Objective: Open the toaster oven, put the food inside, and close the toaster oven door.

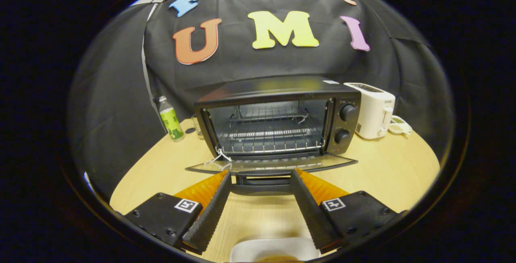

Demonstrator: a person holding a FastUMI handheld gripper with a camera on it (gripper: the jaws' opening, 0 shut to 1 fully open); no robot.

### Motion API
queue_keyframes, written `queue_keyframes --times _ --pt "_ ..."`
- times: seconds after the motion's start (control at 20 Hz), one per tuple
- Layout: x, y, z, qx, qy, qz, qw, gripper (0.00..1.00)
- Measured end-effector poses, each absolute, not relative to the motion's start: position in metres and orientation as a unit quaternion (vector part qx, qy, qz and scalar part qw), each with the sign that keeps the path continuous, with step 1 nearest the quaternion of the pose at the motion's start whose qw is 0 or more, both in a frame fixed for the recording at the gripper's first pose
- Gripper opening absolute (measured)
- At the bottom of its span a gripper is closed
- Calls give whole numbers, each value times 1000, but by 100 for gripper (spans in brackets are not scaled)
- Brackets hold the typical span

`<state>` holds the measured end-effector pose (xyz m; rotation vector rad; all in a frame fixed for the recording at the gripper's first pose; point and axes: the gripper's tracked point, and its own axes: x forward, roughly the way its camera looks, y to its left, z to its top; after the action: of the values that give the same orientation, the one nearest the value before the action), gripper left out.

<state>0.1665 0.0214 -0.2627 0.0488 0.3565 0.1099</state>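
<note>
A: Green-labelled bottle (171, 119) stands at ten o'clock of the toaster oven (278, 117), off the route. The oven's glass door (270, 165) lies dropped flat, its handle between the fingertips.

B: And the gripper (261, 179)?

A: Fingers spread apart, holding nothing. A white dish (274, 250), likely with the food, sits at six o'clock, under the fingers.

B: So I'd back off, dip, grip its rim level. The white toaster (375, 109) at three o'clock stays clear.
</note>
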Motion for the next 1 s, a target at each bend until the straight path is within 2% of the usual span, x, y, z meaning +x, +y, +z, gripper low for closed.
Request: queue_keyframes --times 0.4,1.0 --pt "152 22 -317 24 256 71 964 96" --pt "60 11 -294 15 224 90 970 95"
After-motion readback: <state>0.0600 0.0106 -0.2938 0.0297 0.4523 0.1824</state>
